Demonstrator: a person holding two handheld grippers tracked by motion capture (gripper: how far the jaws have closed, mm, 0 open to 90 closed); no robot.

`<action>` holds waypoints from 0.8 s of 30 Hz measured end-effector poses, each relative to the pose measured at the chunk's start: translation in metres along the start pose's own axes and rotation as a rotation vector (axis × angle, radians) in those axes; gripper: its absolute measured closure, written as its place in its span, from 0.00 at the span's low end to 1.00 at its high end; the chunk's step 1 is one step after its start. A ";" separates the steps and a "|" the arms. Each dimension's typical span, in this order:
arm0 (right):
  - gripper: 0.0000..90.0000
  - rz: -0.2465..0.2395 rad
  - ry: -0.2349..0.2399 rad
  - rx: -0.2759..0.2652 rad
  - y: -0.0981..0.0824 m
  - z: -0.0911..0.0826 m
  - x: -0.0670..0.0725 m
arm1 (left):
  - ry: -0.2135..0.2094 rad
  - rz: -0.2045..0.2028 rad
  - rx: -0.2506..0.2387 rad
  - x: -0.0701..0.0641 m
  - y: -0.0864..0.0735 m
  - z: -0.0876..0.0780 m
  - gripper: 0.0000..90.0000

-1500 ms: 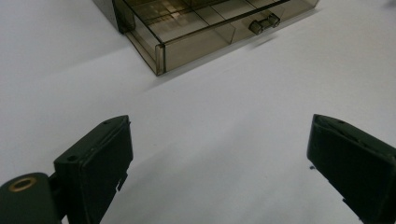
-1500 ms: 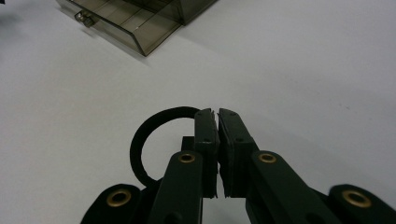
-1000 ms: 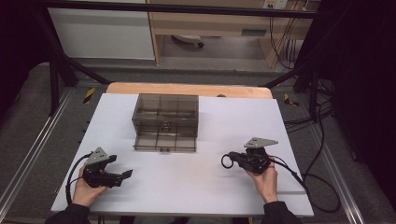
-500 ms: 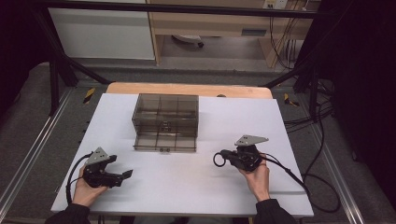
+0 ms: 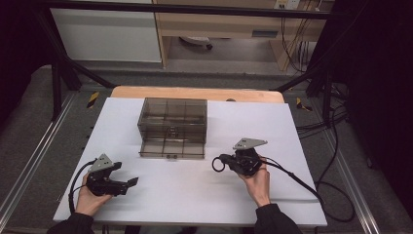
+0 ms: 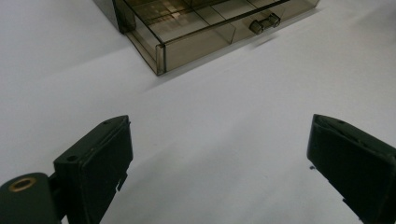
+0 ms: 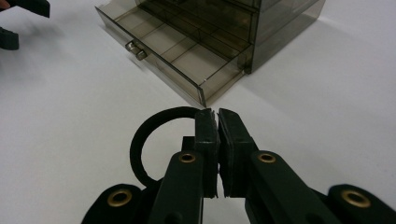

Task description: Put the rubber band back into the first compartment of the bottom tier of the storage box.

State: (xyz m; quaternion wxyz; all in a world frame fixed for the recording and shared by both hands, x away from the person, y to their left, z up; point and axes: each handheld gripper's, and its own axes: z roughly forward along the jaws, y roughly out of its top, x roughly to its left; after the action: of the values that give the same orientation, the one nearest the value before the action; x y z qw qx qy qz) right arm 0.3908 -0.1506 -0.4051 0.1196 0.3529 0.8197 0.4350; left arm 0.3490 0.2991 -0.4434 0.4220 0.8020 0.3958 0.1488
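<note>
A smoky clear drawer cabinet (image 5: 173,122) stands on the white table (image 5: 195,195), its bottom drawer (image 5: 171,147) pulled out toward me. The same drawer (image 7: 177,56) appears empty in the right gripper view, with two small knobs (image 7: 135,50) on its front. My right gripper (image 5: 225,161) is shut on a black ring-shaped band (image 5: 217,164), which loops out to the left of its jaws (image 7: 149,140). It hovers just right of the drawer front. My left gripper (image 5: 130,182) rests open at the table's front left, its pads (image 6: 109,158) wide apart with nothing between them.
A wooden strip (image 5: 195,92) edges the table's far side. Cables (image 5: 302,180) trail from the right gripper over the table's right edge. Metal frame rails (image 5: 29,161) run along both sides of the table, and shelving stands beyond it.
My right gripper has slid left toward the open drawer, carrying the black band. The left gripper has stayed where it was.
</note>
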 end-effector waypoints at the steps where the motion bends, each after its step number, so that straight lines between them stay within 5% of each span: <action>1: 0.97 -0.003 0.001 -0.001 0.001 0.001 0.001 | 0.000 0.000 0.000 0.000 0.000 0.000 0.07; 24: 0.97 -0.027 0.031 -0.023 0.029 0.032 0.025 | 0.000 0.000 0.001 0.000 0.000 0.000 0.07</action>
State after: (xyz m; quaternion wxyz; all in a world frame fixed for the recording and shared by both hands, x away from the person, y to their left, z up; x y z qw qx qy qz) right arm 0.4025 -0.1020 -0.3983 0.1171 0.3335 0.8212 0.4480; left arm 0.3491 0.2993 -0.4437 0.4215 0.8023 0.3958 0.1483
